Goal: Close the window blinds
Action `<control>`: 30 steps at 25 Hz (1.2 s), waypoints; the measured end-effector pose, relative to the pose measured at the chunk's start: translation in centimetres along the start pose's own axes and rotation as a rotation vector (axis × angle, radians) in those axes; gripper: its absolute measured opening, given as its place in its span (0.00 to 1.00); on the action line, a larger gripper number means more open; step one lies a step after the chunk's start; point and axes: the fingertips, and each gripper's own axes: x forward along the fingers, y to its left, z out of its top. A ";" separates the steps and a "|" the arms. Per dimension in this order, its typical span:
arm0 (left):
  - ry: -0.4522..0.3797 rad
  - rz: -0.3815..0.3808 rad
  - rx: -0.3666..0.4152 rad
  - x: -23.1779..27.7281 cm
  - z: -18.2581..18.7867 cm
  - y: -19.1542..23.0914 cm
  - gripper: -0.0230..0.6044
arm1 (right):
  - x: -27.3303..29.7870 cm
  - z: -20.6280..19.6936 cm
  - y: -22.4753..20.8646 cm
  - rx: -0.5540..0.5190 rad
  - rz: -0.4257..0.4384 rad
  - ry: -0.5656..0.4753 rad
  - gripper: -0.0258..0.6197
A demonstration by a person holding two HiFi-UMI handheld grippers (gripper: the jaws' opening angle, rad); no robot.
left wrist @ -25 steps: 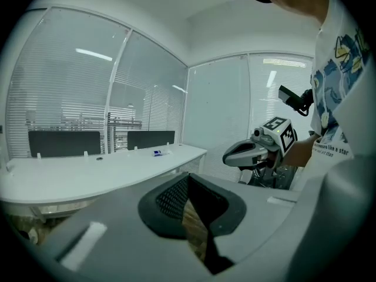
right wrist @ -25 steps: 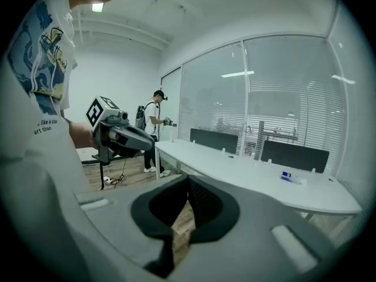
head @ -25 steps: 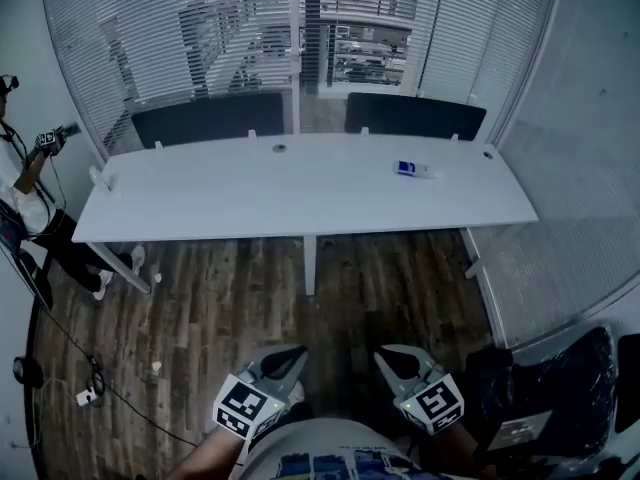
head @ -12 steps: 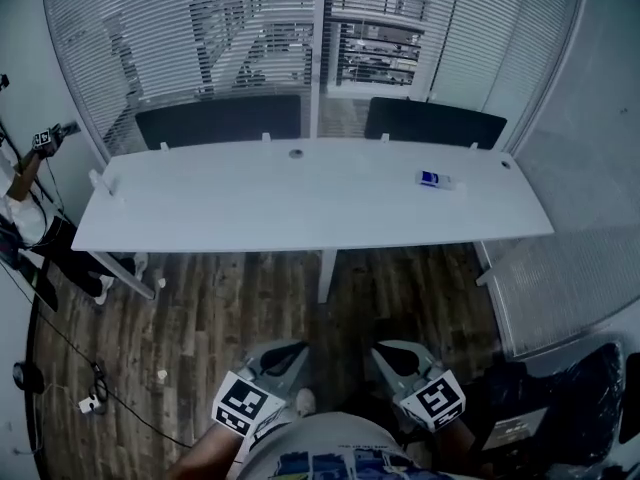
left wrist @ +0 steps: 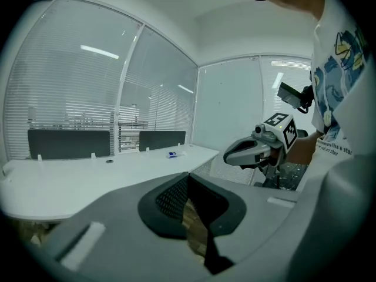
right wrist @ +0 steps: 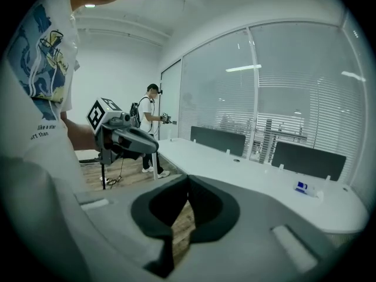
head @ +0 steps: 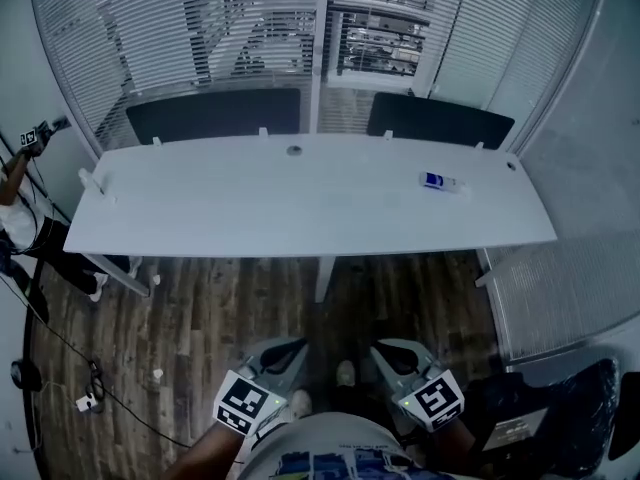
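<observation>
The window blinds (head: 200, 38) hang on the glass wall behind the long white table (head: 300, 208), their slats turned flat enough that the room beyond shows through. They also show in the left gripper view as blinds (left wrist: 59, 93) and in the right gripper view as blinds (right wrist: 294, 87). My left gripper (head: 283, 352) and right gripper (head: 390, 352) are held low near my body, over the wood floor and well short of the table. Both are shut with nothing between the jaws; the tips meet in the left gripper (left wrist: 188, 178) and the right gripper (right wrist: 188, 180).
Two dark panels (head: 215, 113) stand along the table's far edge. A small blue-and-white item (head: 437, 181) lies at its right. A person (head: 15, 218) stands at the far left with cables (head: 60, 368) on the floor. A black bag (head: 545, 408) sits at my right.
The table and blinds have shifted in the head view as I moved across the room. Both grippers kept their place before my body and stayed shut. The person at left slid toward the view's edge.
</observation>
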 end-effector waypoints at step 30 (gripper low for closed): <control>-0.006 0.130 0.006 16.6 7.6 5.5 0.04 | 4.8 0.6 -20.0 -0.019 0.121 -0.040 0.04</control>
